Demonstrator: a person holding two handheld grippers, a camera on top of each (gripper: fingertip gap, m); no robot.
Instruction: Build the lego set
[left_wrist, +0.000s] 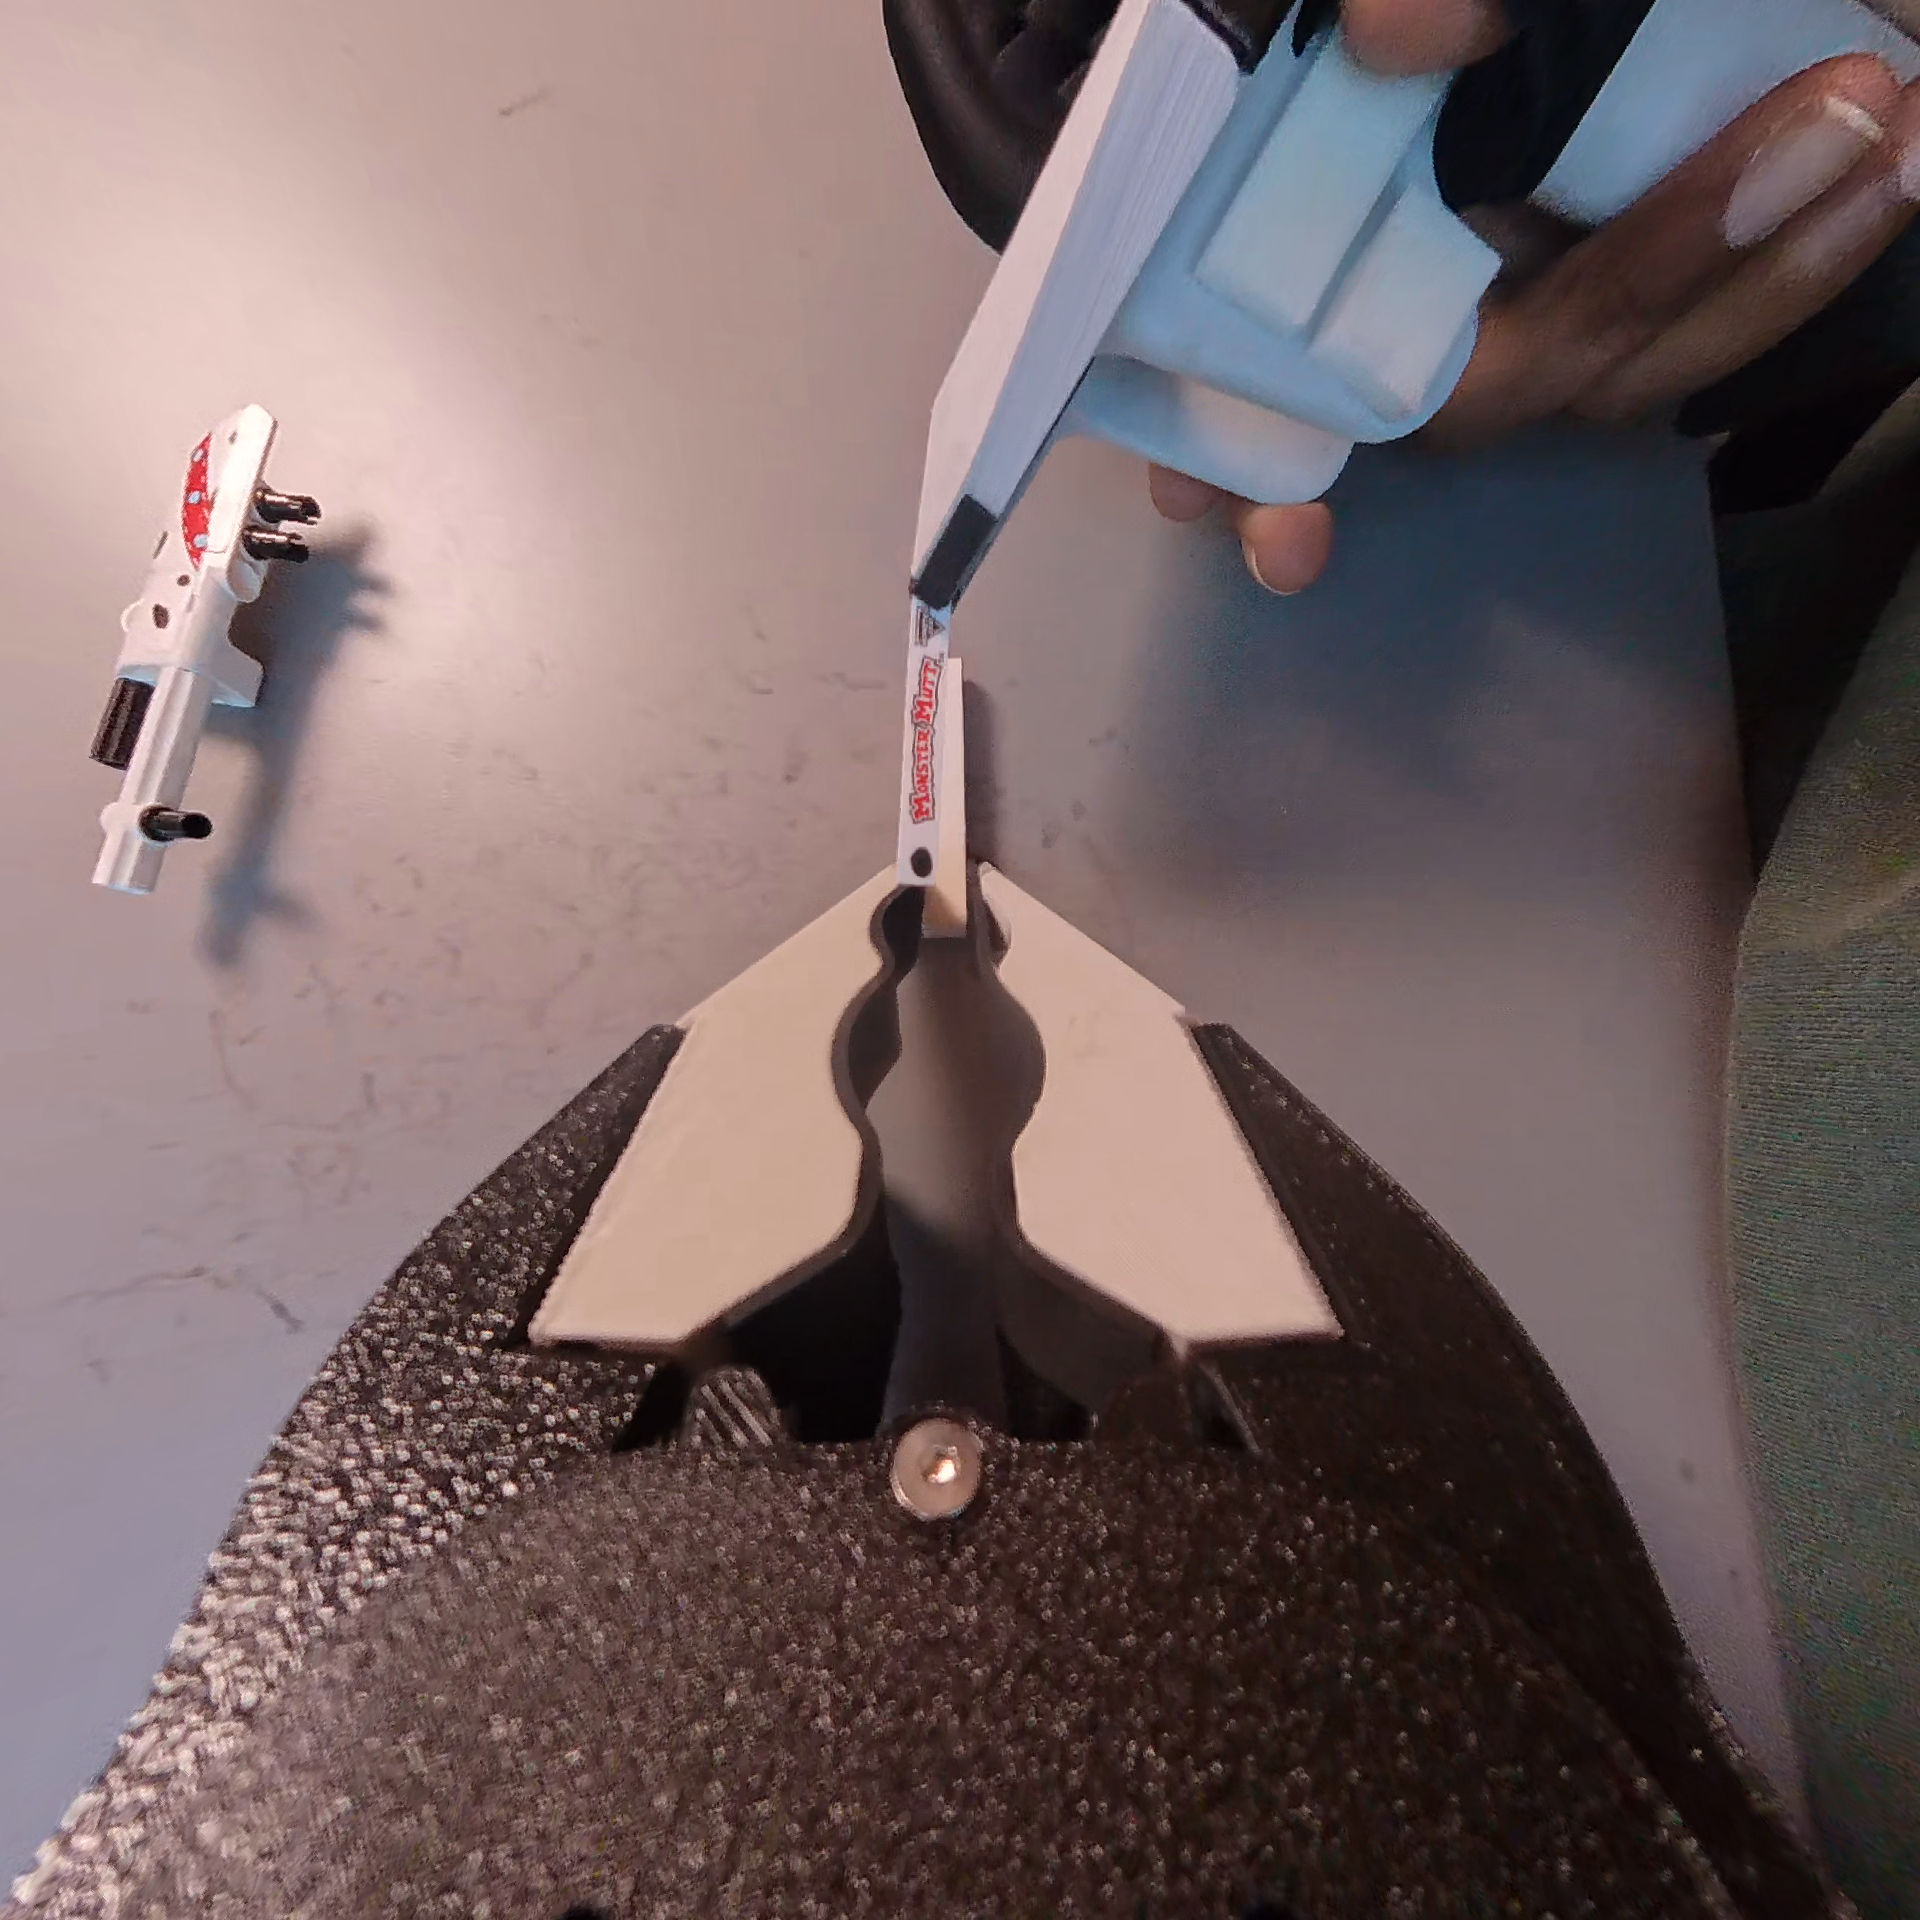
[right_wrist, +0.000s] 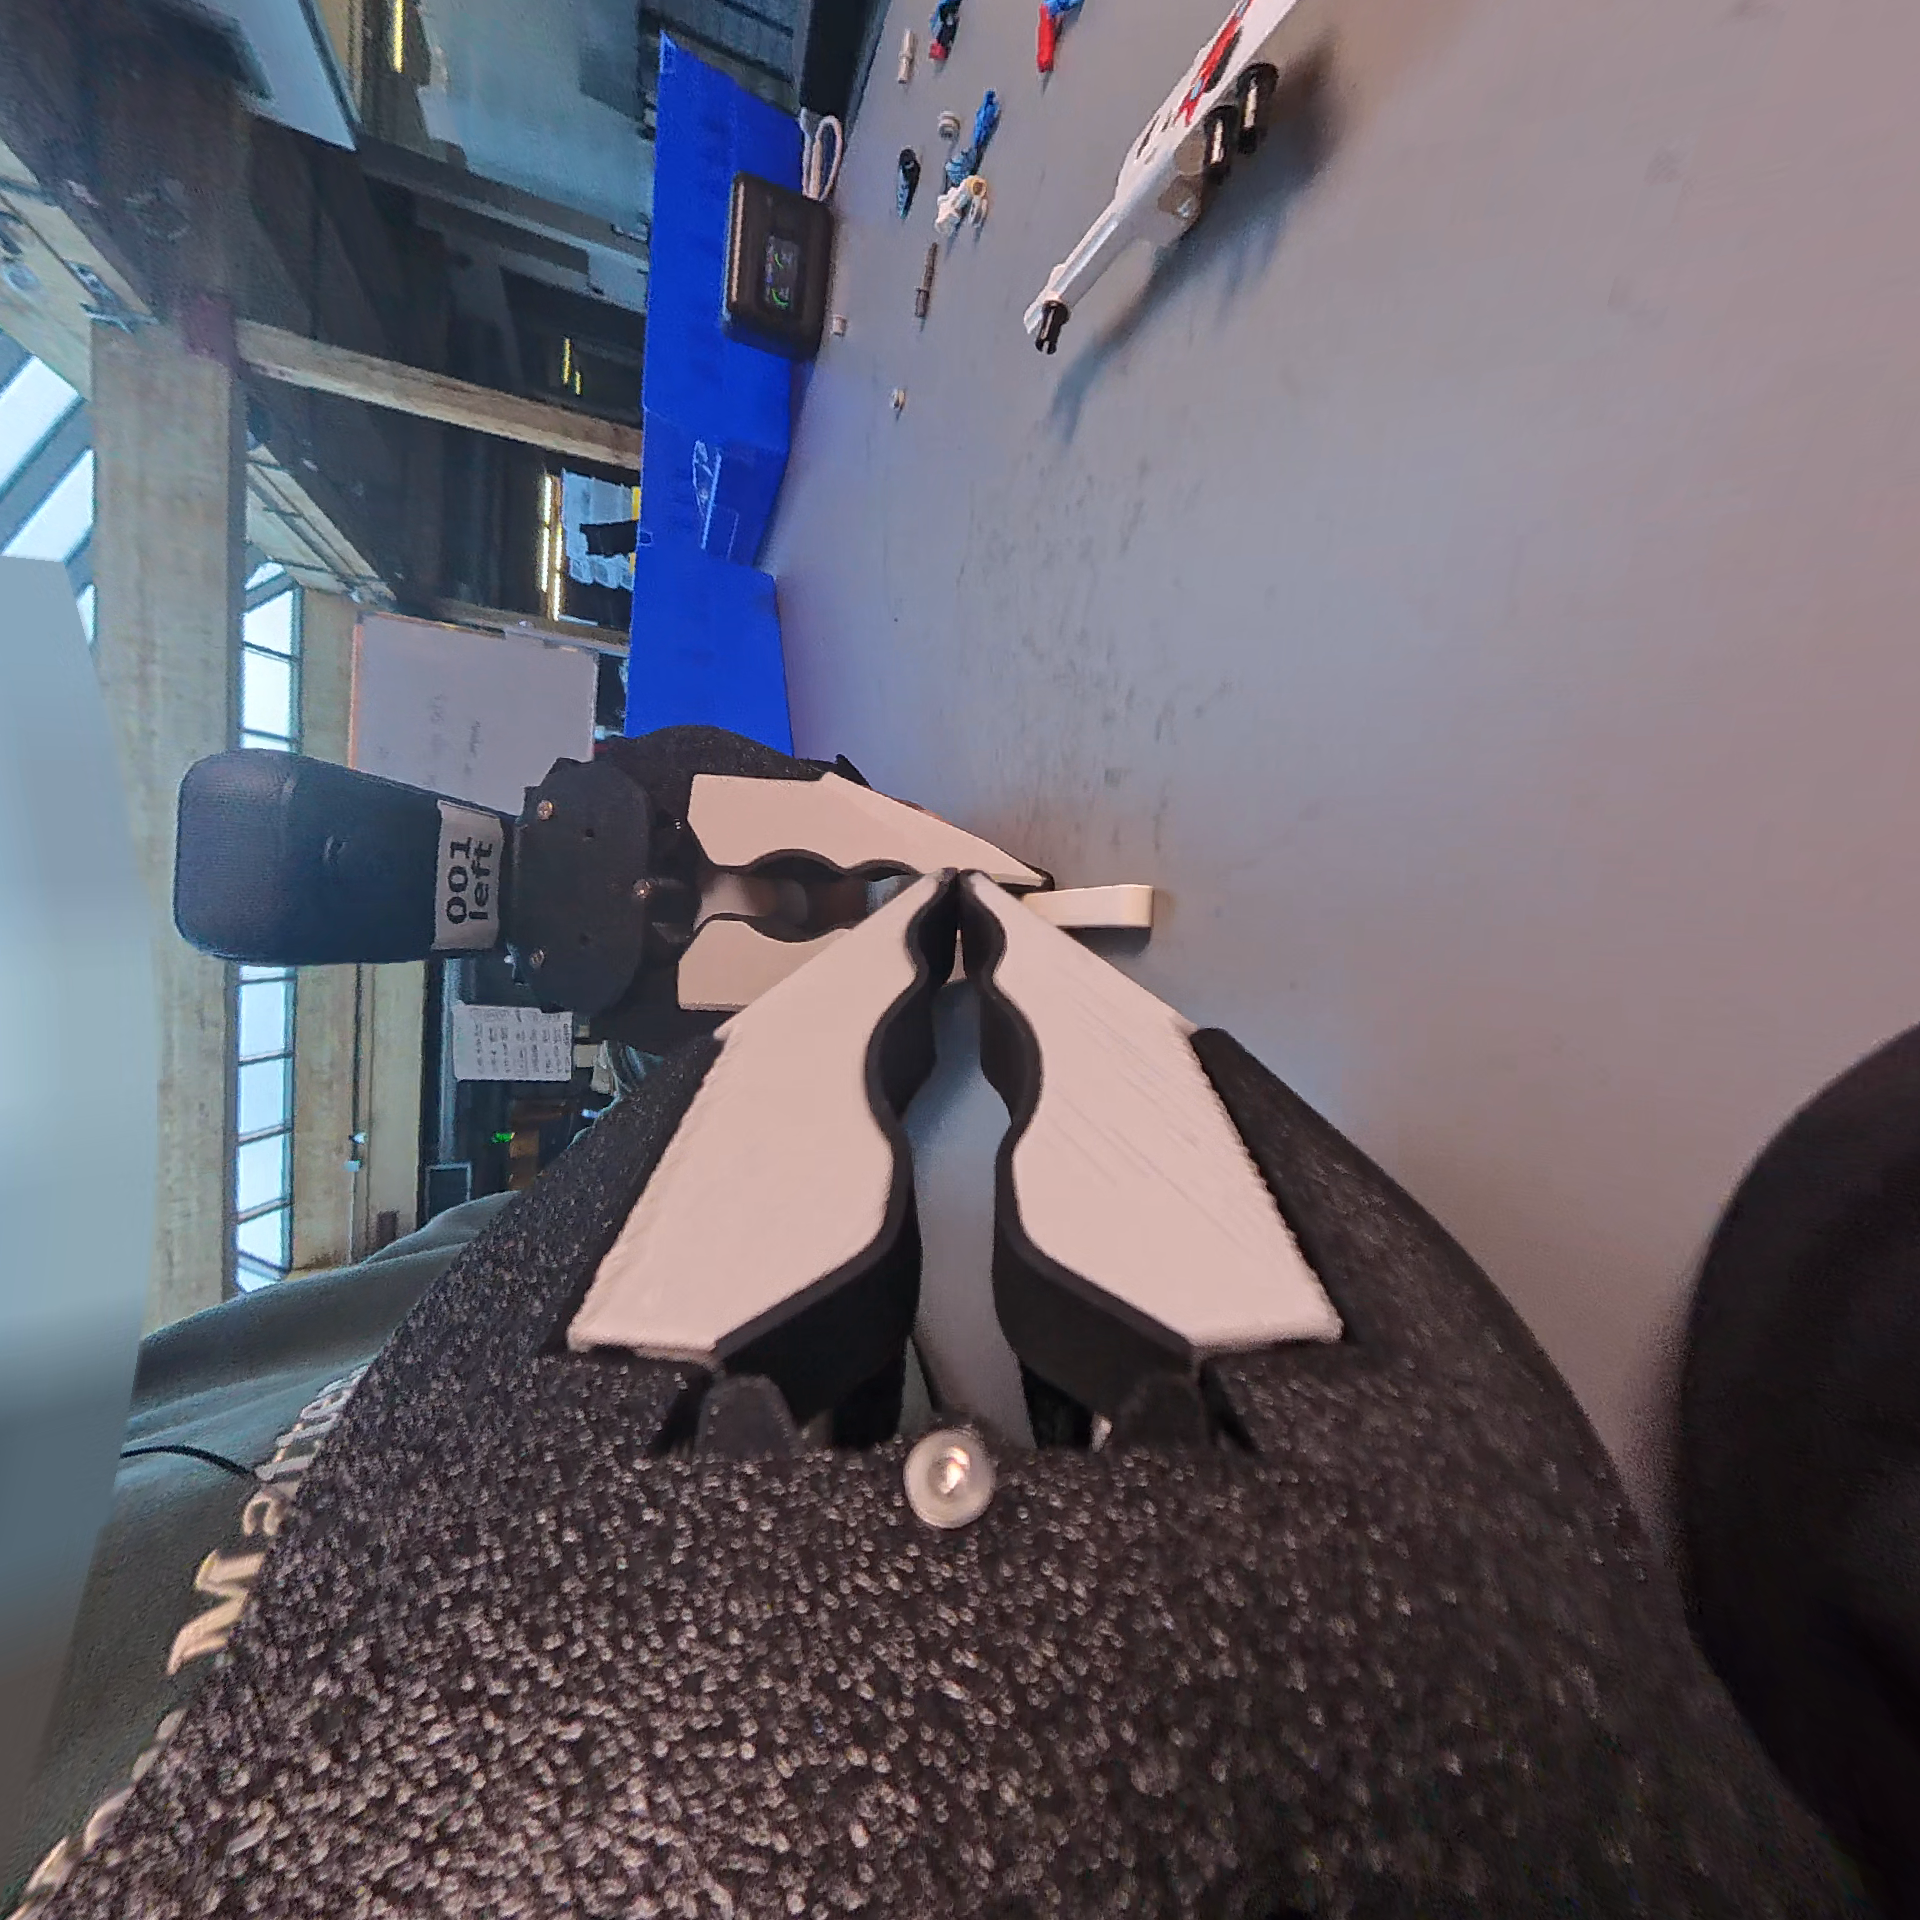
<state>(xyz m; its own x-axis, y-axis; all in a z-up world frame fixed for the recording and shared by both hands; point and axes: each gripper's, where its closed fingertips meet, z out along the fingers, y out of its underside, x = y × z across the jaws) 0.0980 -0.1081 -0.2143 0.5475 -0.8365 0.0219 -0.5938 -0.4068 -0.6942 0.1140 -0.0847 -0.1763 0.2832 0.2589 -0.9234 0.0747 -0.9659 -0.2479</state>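
A long, thin white Lego piece (left_wrist: 928, 769) with a printed sticker is held above the grey table (left_wrist: 520, 312). My left gripper (left_wrist: 940, 899) is shut on its near end. My right gripper (left_wrist: 943, 582) comes in from the upper right, held by a hand, and pinches the far end. In the right wrist view my right gripper (right_wrist: 956, 883) has its jaws closed, and the piece (right_wrist: 1101, 904) sticks out to the right of the tips. The left gripper (right_wrist: 1023, 873) faces it tip to tip. A white Lego assembly (left_wrist: 182, 644) with black pins lies on the table to the left, apart from both grippers.
The assembly also shows in the right wrist view (right_wrist: 1153, 177). Several small loose Lego parts (right_wrist: 956, 156) lie farther back. A black device with a screen (right_wrist: 779, 265) stands against a blue box (right_wrist: 717, 499) at the table's far edge. A sleeve (left_wrist: 1829, 1143) lies at the right. About 5 cm separates my left fingertips from my right.
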